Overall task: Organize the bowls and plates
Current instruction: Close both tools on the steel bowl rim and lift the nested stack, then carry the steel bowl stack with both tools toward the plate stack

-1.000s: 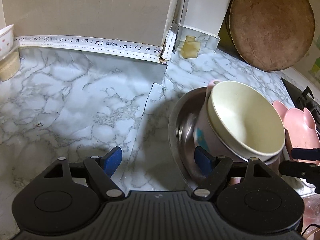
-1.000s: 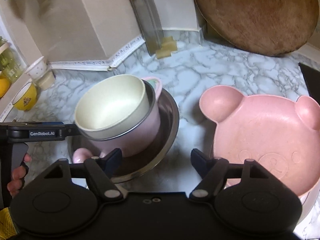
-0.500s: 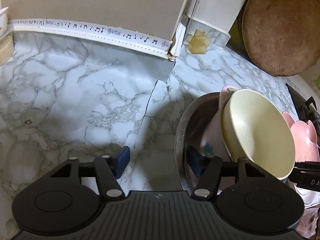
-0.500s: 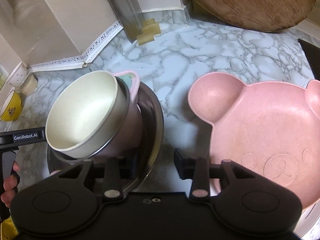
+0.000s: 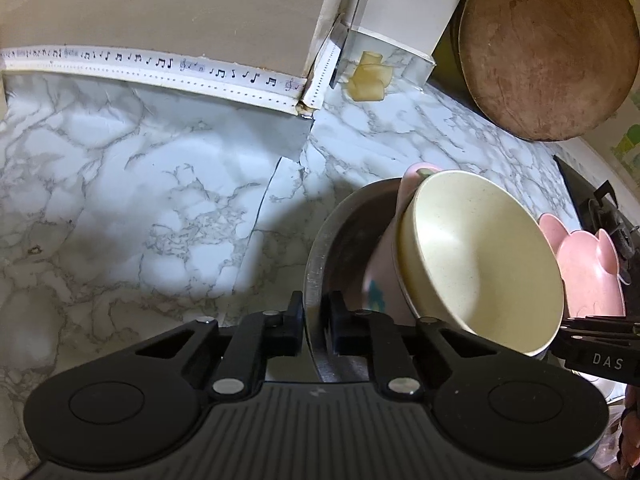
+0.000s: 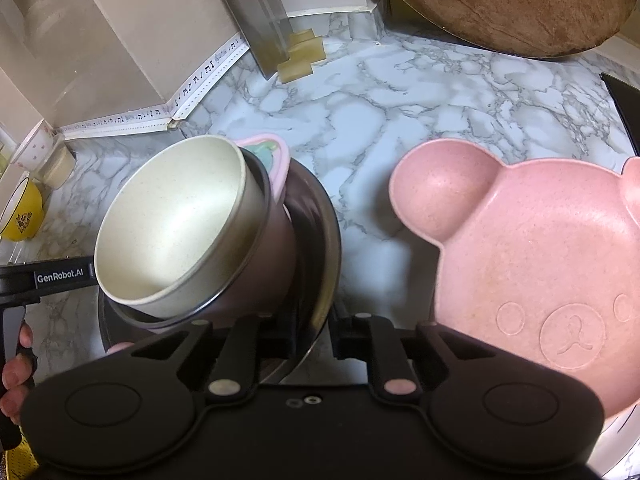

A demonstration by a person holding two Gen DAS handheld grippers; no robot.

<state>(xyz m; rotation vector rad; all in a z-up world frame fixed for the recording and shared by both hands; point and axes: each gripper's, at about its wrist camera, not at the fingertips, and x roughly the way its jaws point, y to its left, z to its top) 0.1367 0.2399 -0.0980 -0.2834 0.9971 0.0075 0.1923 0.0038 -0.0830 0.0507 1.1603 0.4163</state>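
A cream bowl (image 5: 480,260) (image 6: 172,232) nests in a pink handled bowl (image 5: 380,272) (image 6: 272,248). Both lean, tilted, inside a wide steel bowl (image 5: 320,248) (image 6: 332,248) on the marble counter. My left gripper (image 5: 314,322) is closing on the steel bowl's left rim, its pads on either side of the thin edge. On the opposite rim my right gripper (image 6: 316,334) is closing the same way. A pink bear-shaped plate (image 6: 540,260) (image 5: 588,276) lies just right of the steel bowl.
A round wooden board (image 5: 548,48) (image 6: 500,0) leans at the back right. A yellow bowl (image 6: 20,216) and a small white cup (image 6: 36,148) stand at the far left. A black stove edge (image 5: 600,208) lies right. A hand (image 6: 16,360) grips the left tool.
Both grippers' jaws went from wide apart to closed onto the steel bowl's rim. The right gripper dropped closer, and the nested bowls have tipped further over.
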